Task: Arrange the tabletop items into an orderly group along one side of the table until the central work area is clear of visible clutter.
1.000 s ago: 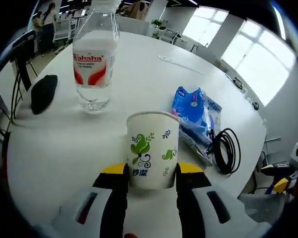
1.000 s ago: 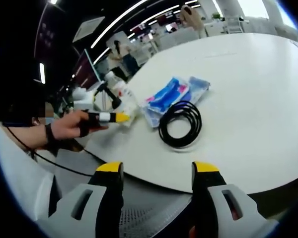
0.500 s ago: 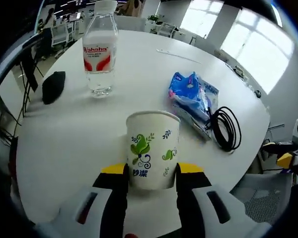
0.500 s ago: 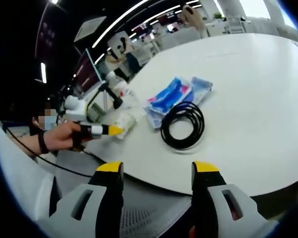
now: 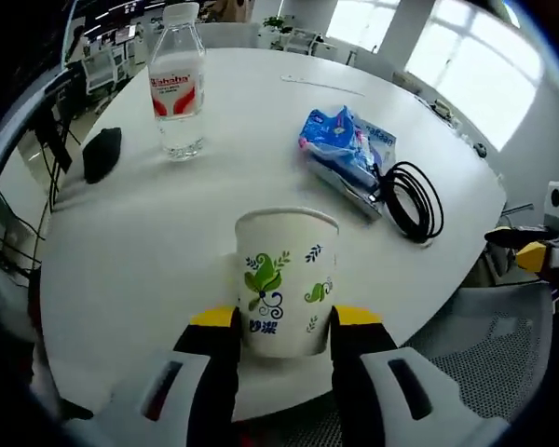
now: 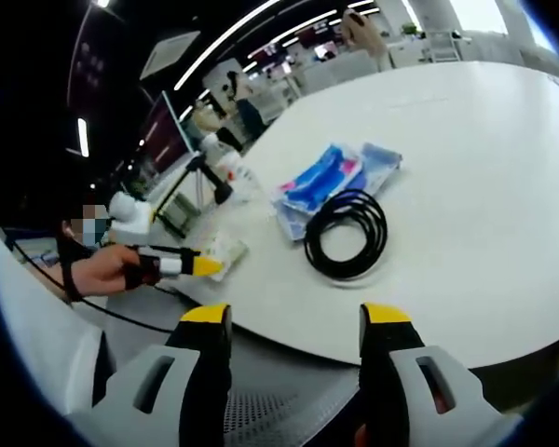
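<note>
At the bottom centre of the left gripper view, the left gripper (image 5: 284, 326) pinches a paper cup (image 5: 285, 279) by its lower wall, one jaw on each side, with the cup upright and seemingly lifted over the near edge of the white counter (image 5: 214, 205). Beyond it, in the upper left of the frame, stand a water bottle (image 5: 176, 84) and a dark object (image 5: 102, 154) near the counter's edge. Toward the upper right lies a blue packet (image 5: 347, 156) with a coiled black cable (image 5: 413, 200) touching its side.

The right gripper (image 6: 296, 354) is spread and empty at the bottom of the right gripper view, hanging off the counter's edge, with the cable and packet at mid frame.

By my judgement, the main risk is the thin cup: a harder squeeze could buckle its wall, and a tilt could let it slip from the jaws. Setting it down too near the edge could tip it off. Whether it holds liquid cannot be seen.
</note>
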